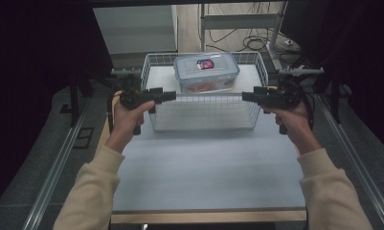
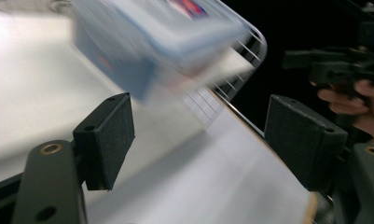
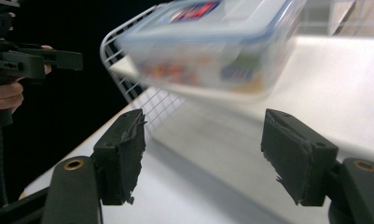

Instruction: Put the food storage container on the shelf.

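We hold our left gripper (image 1: 168,96) and right gripper (image 1: 249,96) spread wide beside the white wire basket (image 1: 151,72) with the clear plastic box (image 1: 206,72) inside

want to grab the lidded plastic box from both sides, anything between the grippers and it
Yes: the wire basket's side walls. The box sits inside, at the far end; the left gripper and right gripper are open, near the front rim.

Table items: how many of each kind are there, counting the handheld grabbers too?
Wire basket: 1
Lidded plastic container: 1
Handheld grippers: 2, the left gripper and the right gripper, both with jaws open
Total: 4
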`<state>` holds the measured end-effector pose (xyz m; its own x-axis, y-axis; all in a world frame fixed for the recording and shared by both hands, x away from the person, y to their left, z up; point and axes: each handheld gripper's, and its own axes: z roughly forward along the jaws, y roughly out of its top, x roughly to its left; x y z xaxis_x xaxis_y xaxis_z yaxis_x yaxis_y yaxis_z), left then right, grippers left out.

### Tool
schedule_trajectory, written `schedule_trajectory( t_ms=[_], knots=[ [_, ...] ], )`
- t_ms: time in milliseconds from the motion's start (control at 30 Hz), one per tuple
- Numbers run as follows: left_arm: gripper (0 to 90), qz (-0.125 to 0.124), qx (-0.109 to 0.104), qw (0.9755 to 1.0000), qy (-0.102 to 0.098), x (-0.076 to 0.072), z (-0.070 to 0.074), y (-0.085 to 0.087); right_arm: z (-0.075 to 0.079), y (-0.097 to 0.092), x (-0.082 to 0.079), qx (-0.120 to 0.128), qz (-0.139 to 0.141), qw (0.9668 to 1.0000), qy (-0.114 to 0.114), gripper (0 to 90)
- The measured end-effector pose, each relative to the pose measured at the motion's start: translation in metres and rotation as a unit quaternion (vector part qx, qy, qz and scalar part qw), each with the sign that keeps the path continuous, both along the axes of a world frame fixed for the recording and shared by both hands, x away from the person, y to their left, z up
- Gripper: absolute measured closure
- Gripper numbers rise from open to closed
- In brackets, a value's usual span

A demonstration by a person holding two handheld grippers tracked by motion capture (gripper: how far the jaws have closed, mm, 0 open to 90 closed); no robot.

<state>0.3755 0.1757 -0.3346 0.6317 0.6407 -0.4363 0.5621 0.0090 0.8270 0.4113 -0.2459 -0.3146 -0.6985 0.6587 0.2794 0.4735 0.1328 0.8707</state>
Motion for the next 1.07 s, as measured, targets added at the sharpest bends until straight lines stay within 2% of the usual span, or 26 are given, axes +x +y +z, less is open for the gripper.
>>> schedule_trajectory(
  t_ms=[100, 200, 267, 333, 433, 500, 533, 600, 733, 900, 1067],
  knots=[
    [23.6, -0.005, 0.009, 0.9999, -0.008, -0.025, -0.019, -0.001, -0.015, -0.004, -0.025, -0.012, 0.014, 0.9998, -0.013, 27.8],
    [23.7, -0.009, 0.015, 0.9997, -0.015, -0.047, -0.039, 0.001, -0.035, -0.011, -0.047, -0.016, 0.025, 0.9994, -0.016, 27.1],
    [23.8, -0.014, 0.014, 0.9998, -0.009, -0.058, -0.055, 0.001, -0.049, -0.016, -0.059, -0.018, 0.03, 0.9992, -0.017, 26.5],
    [23.9, -0.013, 0.027, 0.9995, -0.003, -0.068, -0.071, 0.001, -0.065, -0.021, -0.069, -0.019, 0.034, 0.9992, -0.01, 25.9],
    [24.0, -0.018, 0.035, 0.9992, 0.007, -0.083, -0.096, 0.004, -0.092, -0.026, -0.085, -0.031, 0.037, 0.9988, -0.005, 25.2],
    [24.1, -0.019, 0.036, 0.9991, 0.013, -0.09, -0.107, 0.004, -0.107, -0.029, -0.093, -0.033, 0.037, 0.9988, 0.003, 24.7],
    [24.1, -0.02, 0.044, 0.9987, 0.018, -0.092, -0.111, 0.004, -0.112, -0.031, -0.095, -0.032, 0.036, 0.9988, 0.003, 24.7],
    [23.9, -0.019, 0.062, 0.9977, 0.019, -0.094, -0.118, 0.002, -0.122, -0.033, -0.099, -0.034, 0.039, 0.9986, 0.01, 24.6],
    [24.1, -0.021, 0.07, 0.9971, 0.023, -0.095, -0.125, -0.001, -0.13, -0.036, -0.101, -0.042, 0.033, 0.9984, 0.015, 24.3],
    [24.1, -0.024, 0.069, 0.997, 0.026, -0.095, -0.128, -0.003, -0.132, -0.036, -0.101, -0.044, 0.034, 0.9984, 0.007, 23.5],
    [22.5, -0.021, 0.062, 0.9975, 0.026, -0.097, -0.131, 0.0, -0.141, -0.035, -0.104, -0.059, 0.017, 0.998, -0.015, 14.7]
  ],
)
